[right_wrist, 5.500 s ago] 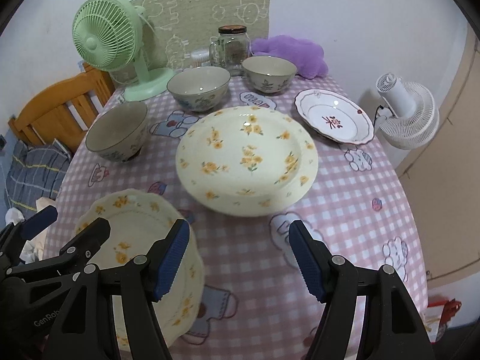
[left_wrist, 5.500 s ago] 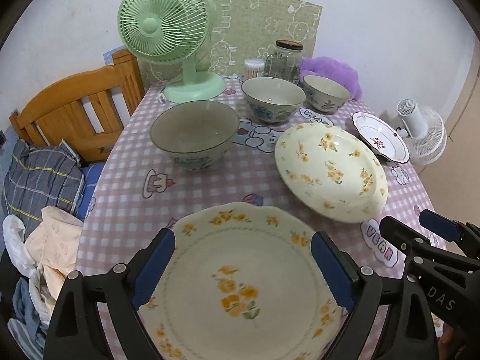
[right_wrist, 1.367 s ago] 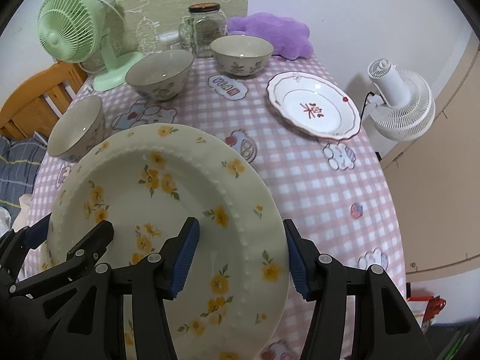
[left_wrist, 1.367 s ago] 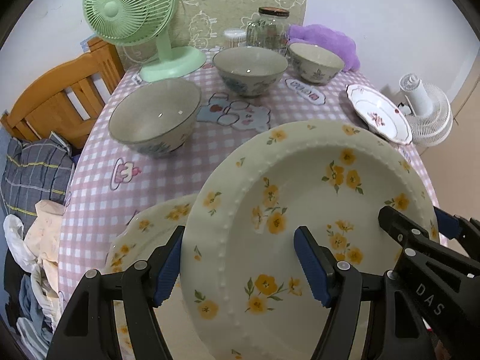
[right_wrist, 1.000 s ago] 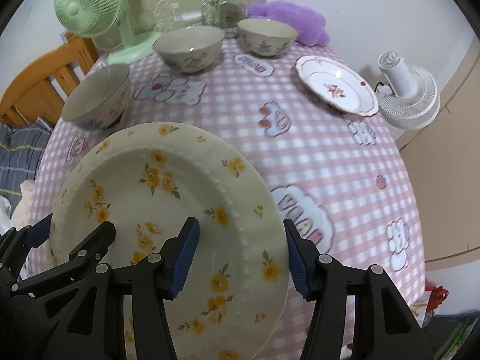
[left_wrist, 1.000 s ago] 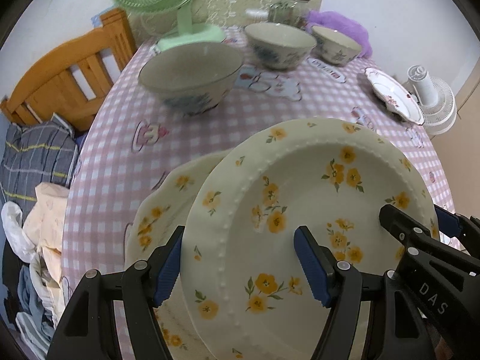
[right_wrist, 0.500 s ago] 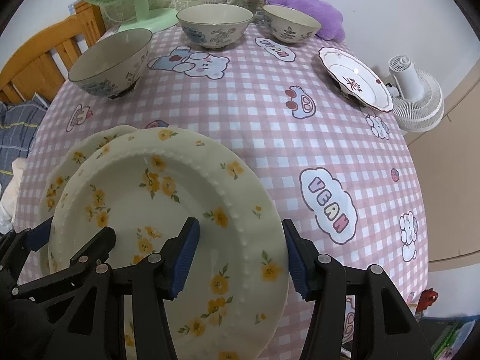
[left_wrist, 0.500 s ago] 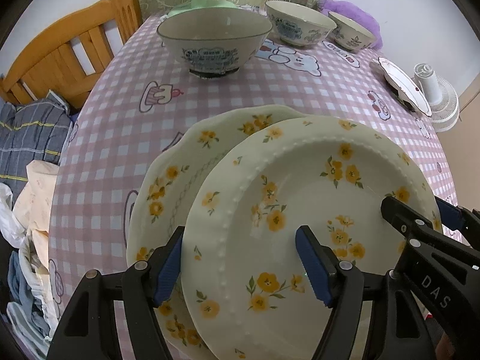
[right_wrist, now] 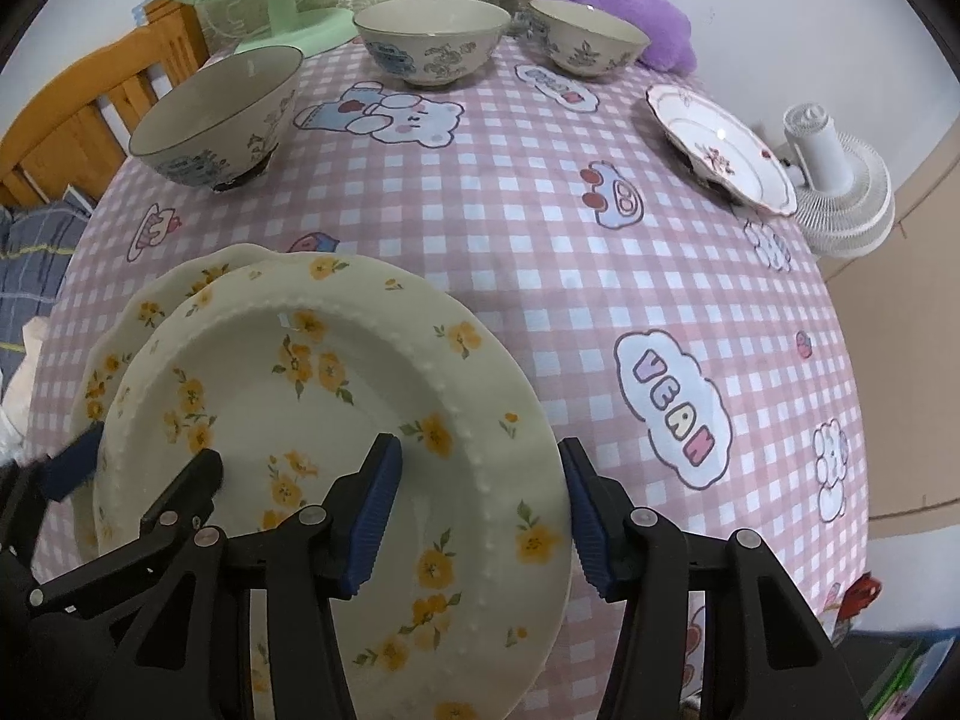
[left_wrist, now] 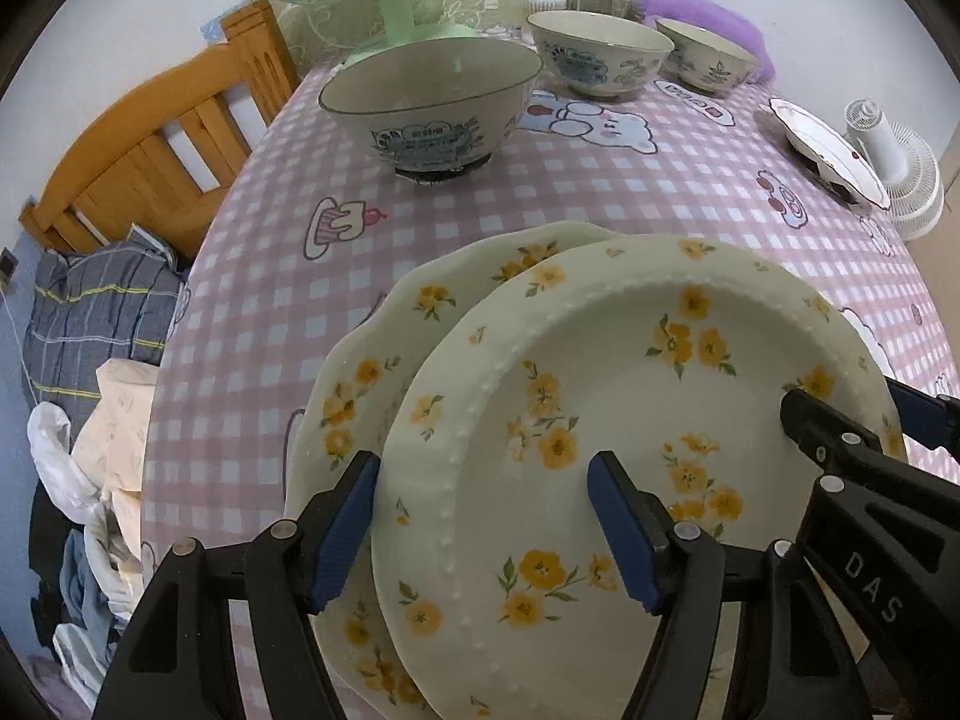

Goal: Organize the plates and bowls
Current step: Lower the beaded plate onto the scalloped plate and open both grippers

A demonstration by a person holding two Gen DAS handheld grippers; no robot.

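Both fingers [left_wrist: 618, 531] seemingly grip deep plate [left_wrist: 630, 396]

Near edge blocked by stacked yellow-flower plates [right_wrist: 336, 396]. Mid-table gingham cloth [right_wrist: 528, 252] bare, passable. Far-left large bowl [right_wrist: 222, 114], far two bowls [right_wrist: 432, 42], right red-rimmed plate [right_wrist: 720, 147] stand in way.

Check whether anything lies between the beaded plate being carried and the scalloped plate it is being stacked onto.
Nothing visible does. The beaded plate, gripped by both tools at its near rim, overlaps the scalloped plate directly; the bowls sit well behind on the tablecloth.
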